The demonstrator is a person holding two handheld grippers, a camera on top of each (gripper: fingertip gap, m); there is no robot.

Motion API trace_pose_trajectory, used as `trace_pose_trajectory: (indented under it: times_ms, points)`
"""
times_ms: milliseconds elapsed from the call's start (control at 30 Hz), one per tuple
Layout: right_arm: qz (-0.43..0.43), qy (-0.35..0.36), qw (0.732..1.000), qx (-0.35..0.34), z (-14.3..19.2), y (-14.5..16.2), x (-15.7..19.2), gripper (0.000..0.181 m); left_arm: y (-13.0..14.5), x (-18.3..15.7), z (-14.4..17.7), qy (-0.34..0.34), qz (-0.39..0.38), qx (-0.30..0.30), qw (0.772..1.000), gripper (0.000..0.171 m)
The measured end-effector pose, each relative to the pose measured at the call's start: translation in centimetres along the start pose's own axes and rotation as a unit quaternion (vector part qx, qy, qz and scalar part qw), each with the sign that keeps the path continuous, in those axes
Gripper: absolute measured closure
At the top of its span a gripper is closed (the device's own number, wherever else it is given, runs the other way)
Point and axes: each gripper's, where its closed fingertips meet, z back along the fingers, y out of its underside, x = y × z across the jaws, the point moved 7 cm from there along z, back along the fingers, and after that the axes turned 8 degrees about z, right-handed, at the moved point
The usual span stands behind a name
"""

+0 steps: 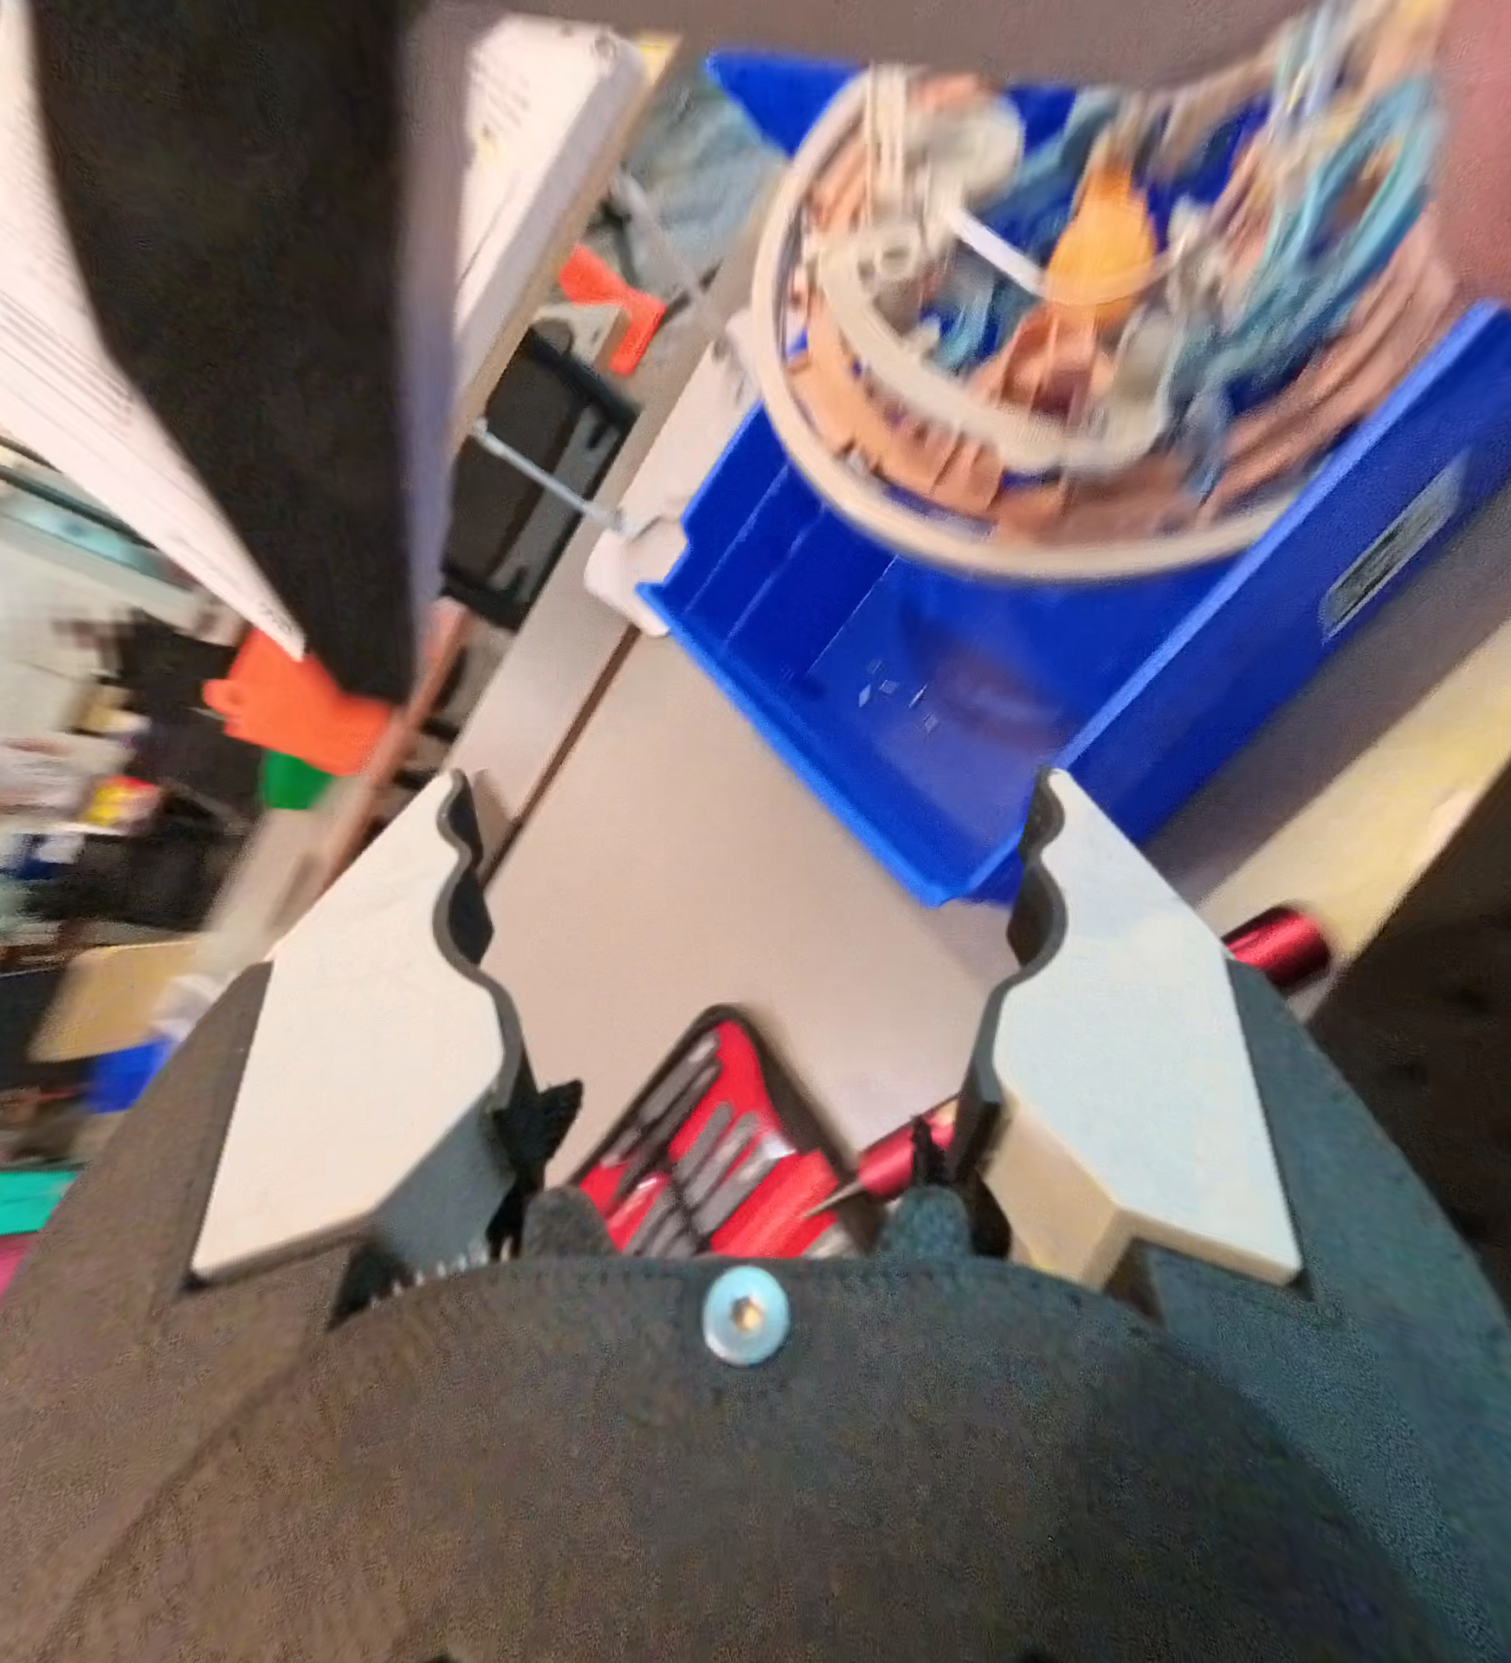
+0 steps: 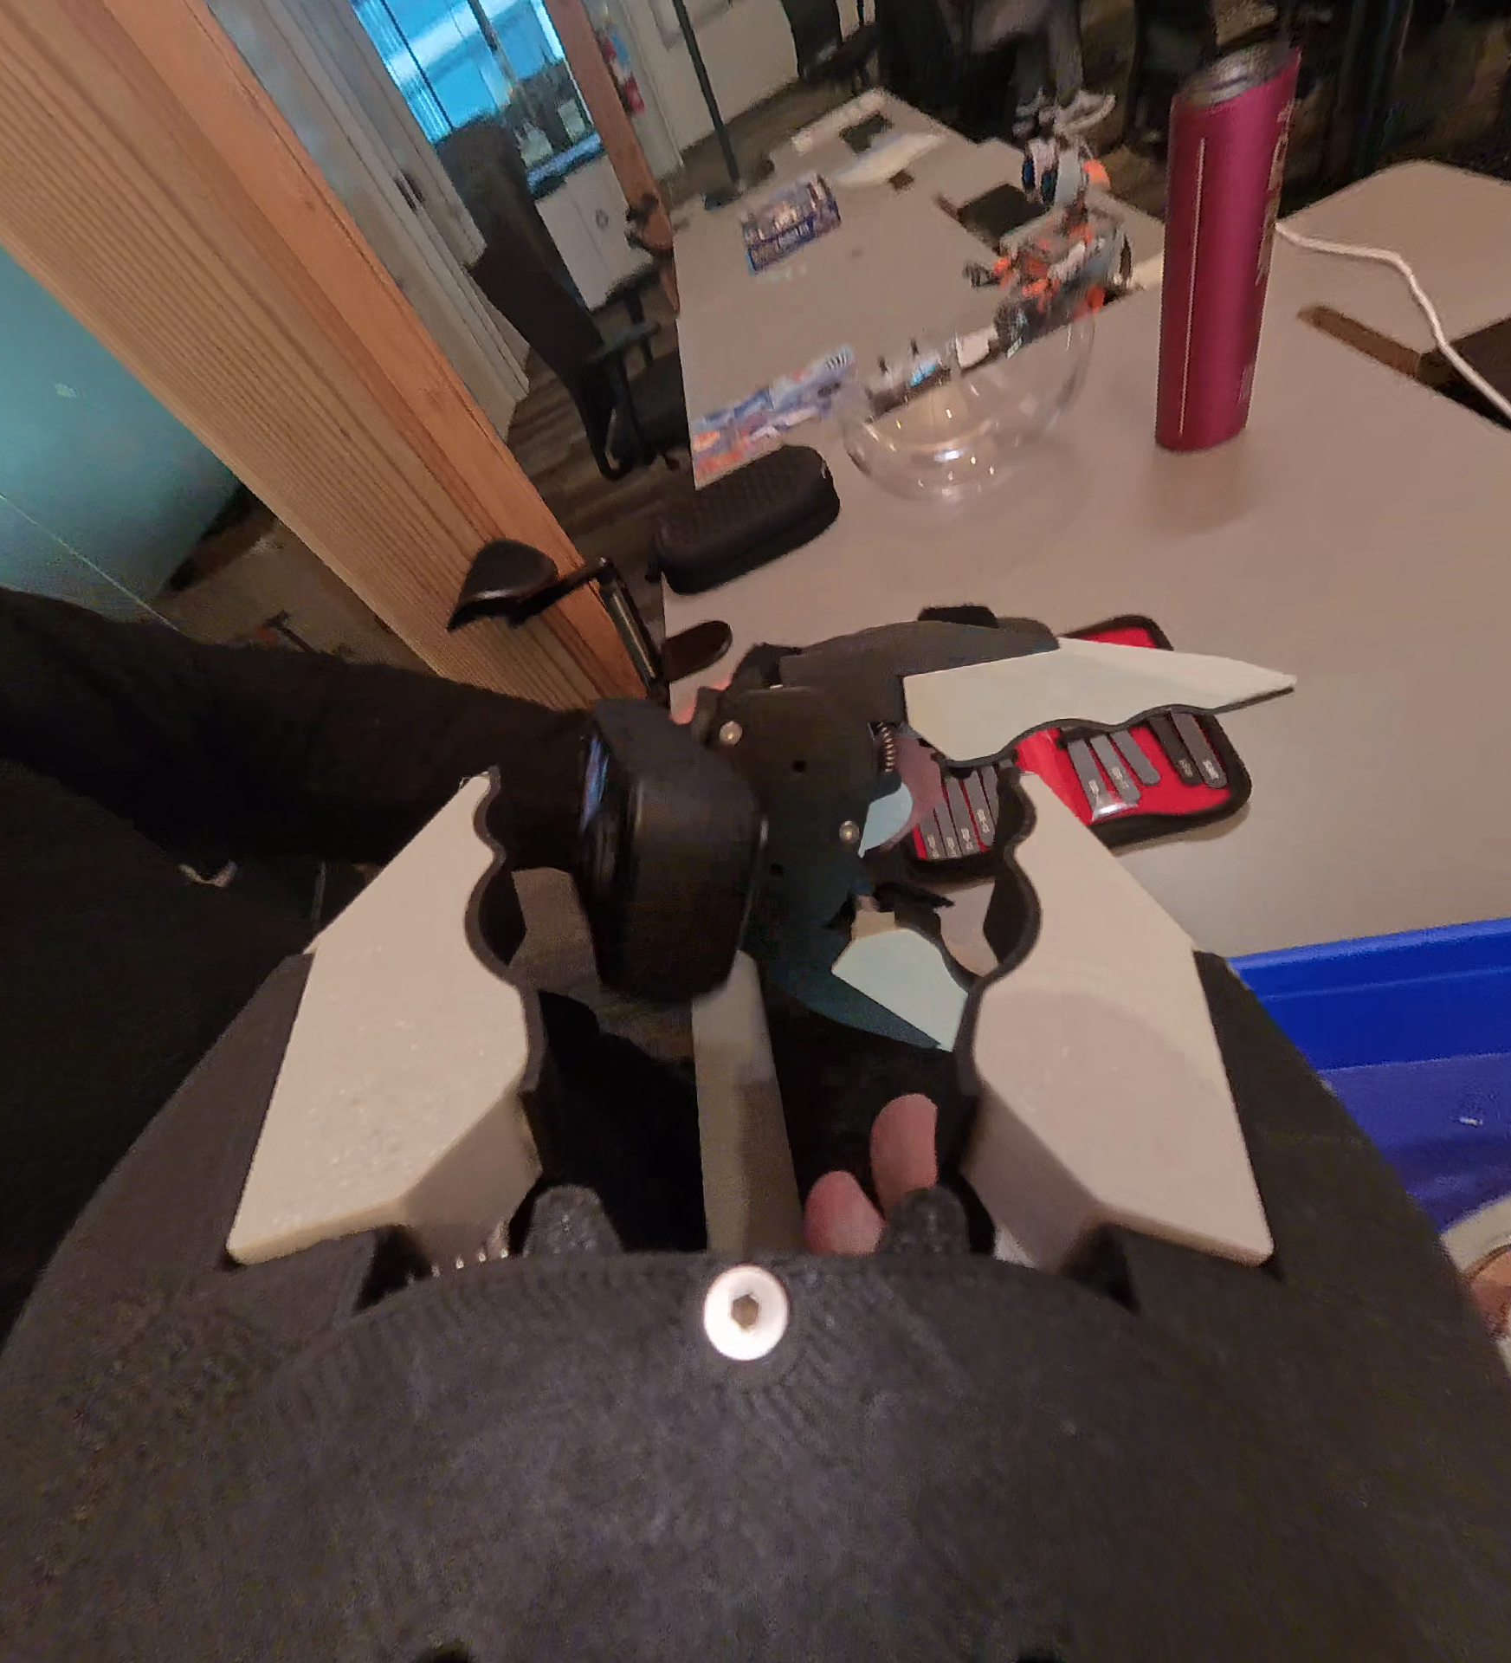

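A long pale desk [image 2: 1273,576] is carrying everything here, with a wood-panelled wall [image 2: 221,297] running along its far side. On the near end a big blue bin [image 1: 913,684] is sitting, and in the left wrist view a round clear bowl [image 1: 985,378] full of small mixed parts is hanging, blurred, over the bin's open top. The bin's corner [image 2: 1408,1008] is also showing at the right edge of the right wrist view.

Farther along the desk a tall magenta bottle [image 2: 1219,252] is standing upright, well apart from an empty clear bowl [image 2: 967,423] and a black zipped case [image 2: 742,531] lying near the desk's edge.

The left gripper [image 1: 747,864] is hovering above bare desk with its jaws spread wide and nothing between them; seen from the other side, the left gripper [image 2: 985,801] is tipped on its side over a red tool kit [image 2: 1129,765]. That red kit [image 1: 706,1161] is lying open just beneath it, rows of metal bits showing, with a red-handled tool [image 1: 891,1156] beside it.

The right gripper [image 2: 751,864] is also standing released, jaws apart and gripping nothing, pointing at the left gripper, with a person's dark sleeve [image 2: 239,720] reaching in behind that one.
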Motion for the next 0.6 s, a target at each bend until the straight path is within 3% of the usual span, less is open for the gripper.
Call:
trace_pose_trajectory:
  times_ms: [67, 100, 233, 267, 300, 367, 433, 500, 533, 600]
  points:
    - [0.000, -0.020, 0.999, -0.030, 1.4, -0.9, 0.7, 0.082, -0.3, 0.5, 0.5, 0.028, 0.081, -0.028, 0.996, 0.059]
    - [0.003, -0.027, 0.998, -0.048, 2.0, -1.3, 1.0, 0.084, -0.4, 0.8, 0.9, 0.052, 0.123, -0.049, 0.990, 0.069]
    - [0.004, -0.021, 0.998, -0.064, 4.3, -1.2, 0.9, 0.095, -2.4, 1.8, 2.8, 0.189, 0.301, -0.155, 0.922, 0.137]
    - [-0.002, -0.022, 0.997, -0.069, 4.8, -1.0, 0.8, 0.101, -3.0, 1.8, 3.1, 0.231, 0.330, -0.169, 0.899, 0.165]
    - [-0.007, -0.021, 0.997, -0.078, 5.3, -0.8, 0.8, 0.104, -3.4, 2.2, 3.2, 0.243, 0.360, -0.179, 0.883, 0.171]
    - [-0.013, -0.016, 0.995, -0.097, 6.4, -0.6, 1.0, 0.107, -4.1, 2.7, 2.7, 0.259, 0.406, -0.181, 0.857, 0.171]
    - [-0.013, -0.011, 0.994, -0.104, 7.1, -0.5, 1.3, 0.107, -4.8, 2.8, 2.0, 0.295, 0.462, -0.172, 0.818, 0.141]
    - [-0.010, -0.005, 0.994, -0.106, 7.8, -0.2, 1.7, 0.106, -5.0, 2.6, 1.2, 0.315, 0.491, -0.159, 0.797, 0.119]
    - [-0.009, -0.005, 0.994, -0.109, 8.1, 0.0, 1.9, 0.106, -5.2, 2.4, 0.9, 0.327, 0.504, -0.153, 0.785, 0.099]
    - [-0.007, 0.004, 0.994, -0.107, 8.7, 0.4, 2.2, 0.105, -5.7, 2.1, 0.3, 0.348, 0.530, -0.145, 0.760, 0.086]
